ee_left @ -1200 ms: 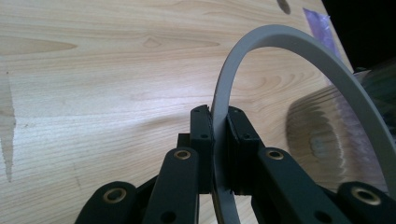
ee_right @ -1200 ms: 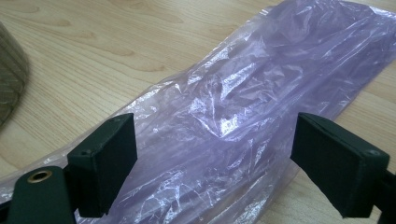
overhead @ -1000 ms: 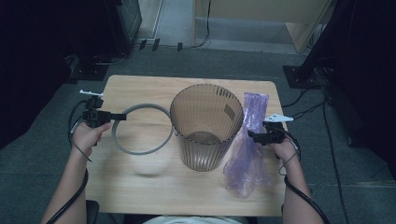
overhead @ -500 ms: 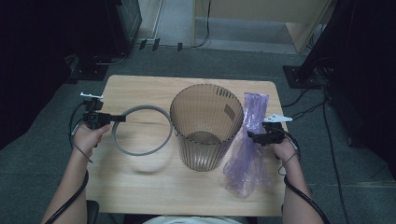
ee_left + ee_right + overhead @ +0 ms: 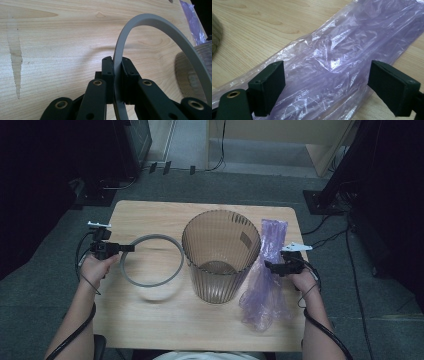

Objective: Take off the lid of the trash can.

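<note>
A translucent brown ribbed bin stands upright in the middle of the wooden table. Left of it a grey ring hangs tilted just above the tabletop, and my left gripper is shut on its left edge; in the left gripper view the grey ring runs between the pads of my left gripper. Right of the bin lies a crumpled purple plastic bag. My right gripper hovers open over the purple bag, its jaws of the right gripper spread wide on either side.
The table's right edge is close beside the bag. Black equipment stands and cables lie on the grey floor around the table. Bare wood stretches along the front of the table.
The ring has shifted slightly in my left gripper's hold; its shadow on the table has moved. The right gripper has barely moved.
</note>
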